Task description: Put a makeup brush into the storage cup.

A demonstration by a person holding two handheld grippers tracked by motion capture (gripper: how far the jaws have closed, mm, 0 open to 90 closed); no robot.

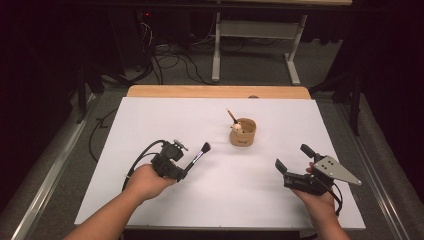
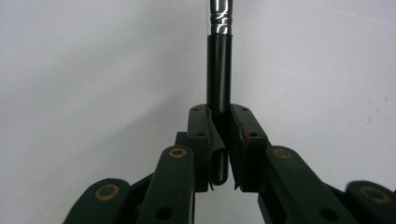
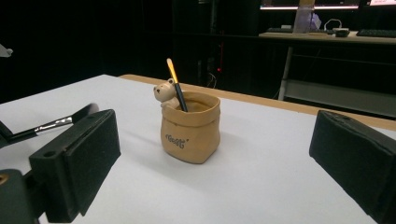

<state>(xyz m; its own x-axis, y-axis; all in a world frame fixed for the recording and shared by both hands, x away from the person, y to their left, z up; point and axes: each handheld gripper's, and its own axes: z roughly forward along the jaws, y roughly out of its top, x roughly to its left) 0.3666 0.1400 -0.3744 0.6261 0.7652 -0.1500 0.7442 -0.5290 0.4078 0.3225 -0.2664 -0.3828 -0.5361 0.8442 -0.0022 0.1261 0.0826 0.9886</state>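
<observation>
Left tool pinches the brush by its stiff, light, slippery handle — right tool spread — grip mid-handle, clear of soft bristles

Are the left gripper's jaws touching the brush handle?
Touching. In the left gripper view, the left gripper has both pads pressed against the black handle of the brush, no gap showing on either side.

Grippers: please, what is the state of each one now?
Left gripper: shut on the makeup brush.
Right gripper: open, holding nothing.
</observation>
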